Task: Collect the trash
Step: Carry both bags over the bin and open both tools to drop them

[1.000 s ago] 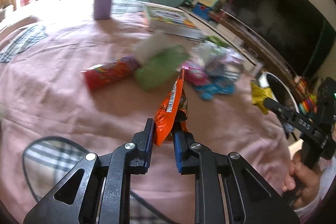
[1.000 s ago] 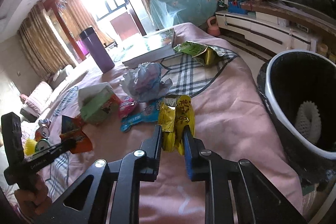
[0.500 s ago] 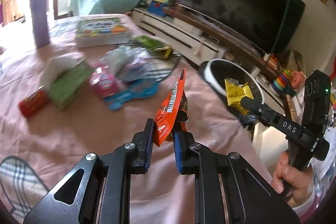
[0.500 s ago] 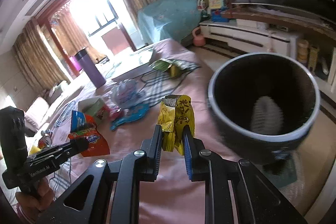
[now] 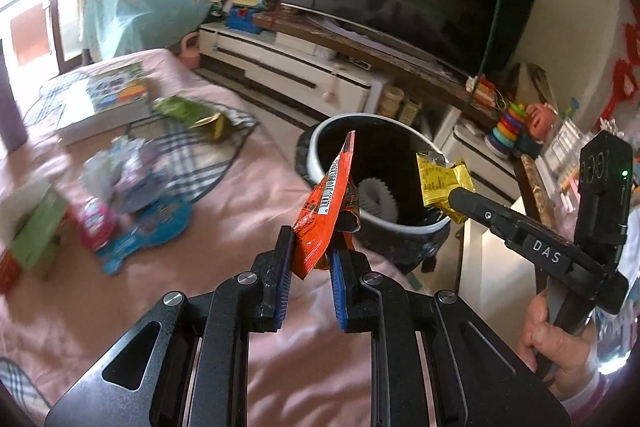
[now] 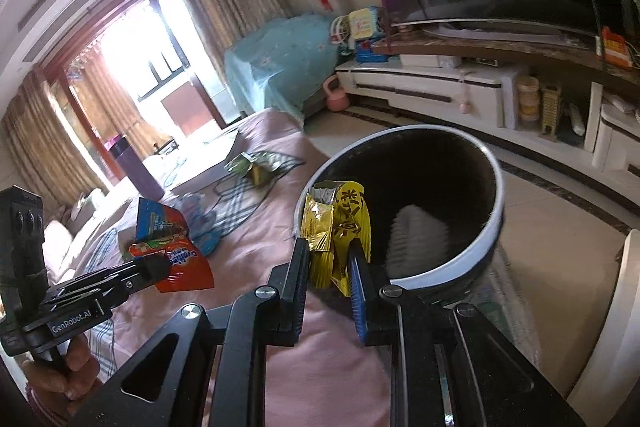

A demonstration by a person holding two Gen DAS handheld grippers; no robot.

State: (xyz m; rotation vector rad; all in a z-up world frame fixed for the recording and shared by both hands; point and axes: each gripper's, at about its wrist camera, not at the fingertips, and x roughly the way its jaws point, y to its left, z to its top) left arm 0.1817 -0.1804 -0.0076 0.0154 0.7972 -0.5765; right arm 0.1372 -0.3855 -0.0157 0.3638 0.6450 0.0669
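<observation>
My left gripper (image 5: 310, 253) is shut on an orange snack wrapper (image 5: 326, 205) and holds it above the pink bed near the rim of the black trash bin (image 5: 320, 143). My right gripper (image 6: 330, 259) is shut on a yellow wrapper (image 6: 340, 223) and holds it at the near rim of the same bin (image 6: 496, 215). The right gripper and its yellow wrapper (image 5: 438, 183) also show in the left wrist view over the bin's right side. The left gripper with the orange wrapper (image 6: 180, 261) shows at the left of the right wrist view. A white object (image 6: 416, 239) lies inside the bin.
On the pink bed (image 5: 248, 195) lie a blue wrapper (image 5: 156, 227), a crumpled plastic bag (image 5: 124, 167), a green tissue box (image 5: 36, 227), a green-and-gold wrapper (image 5: 192, 113) and a book (image 5: 104, 103). A TV stand (image 5: 304, 71) stands beyond the bin.
Both grippers have swung right from the middle of the bed toward the trash bin, each still holding its wrapper. The bin now fills much more of both views.
</observation>
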